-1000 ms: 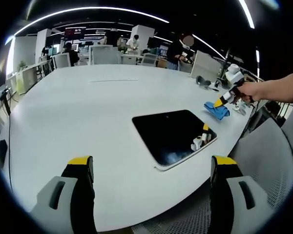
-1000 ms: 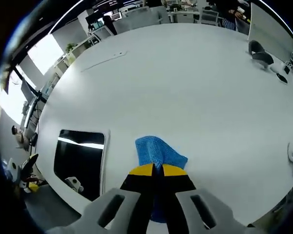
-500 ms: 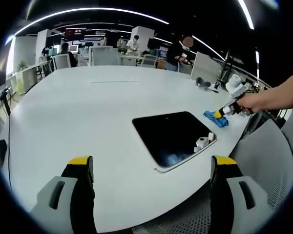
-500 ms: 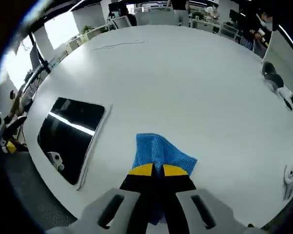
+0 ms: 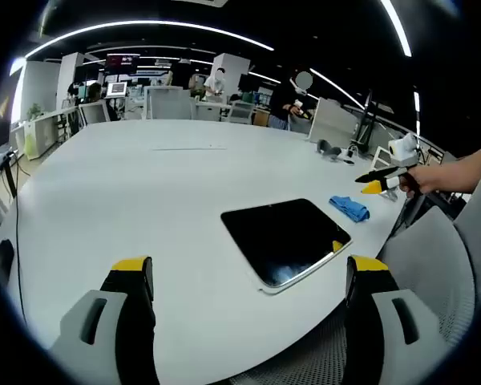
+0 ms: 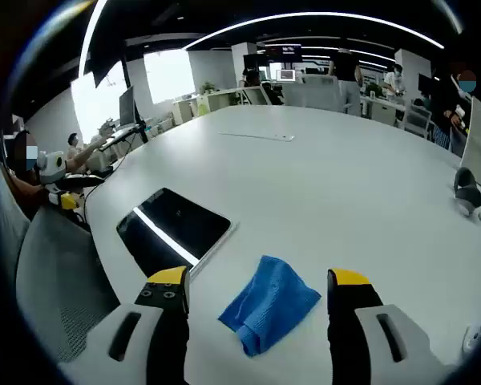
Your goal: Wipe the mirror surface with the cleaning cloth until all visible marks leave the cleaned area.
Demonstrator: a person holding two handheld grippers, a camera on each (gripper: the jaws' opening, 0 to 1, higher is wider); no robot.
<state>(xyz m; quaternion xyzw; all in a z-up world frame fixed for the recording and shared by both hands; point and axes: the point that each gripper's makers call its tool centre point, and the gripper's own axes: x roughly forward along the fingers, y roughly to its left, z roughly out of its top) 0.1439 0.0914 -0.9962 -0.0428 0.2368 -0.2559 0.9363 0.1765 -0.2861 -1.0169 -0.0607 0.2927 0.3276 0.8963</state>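
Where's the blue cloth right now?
The cloth lies on the white table, between the open right claw's jaws, just beside the mirror.

Open-plan office: a large white conference table (image 5: 144, 200) in the foreground, rows of desks with monitors (image 5: 116, 88) and office chairs (image 5: 167, 103) behind, people (image 5: 284, 100) standing among them, long strip lights (image 6: 305, 16) overhead.

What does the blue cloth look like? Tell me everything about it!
The cleaning cloth is bright blue and looks soft, with a bumpy, knitted-looking weave. It is crumpled into a loose folded heap, not spread flat. It lies on the white table, beside the dark mirror and not touching it. The right tongs are open, one jaw on each side of the cloth, and nothing grips it. In the left gripper view it sits near the table's edge.
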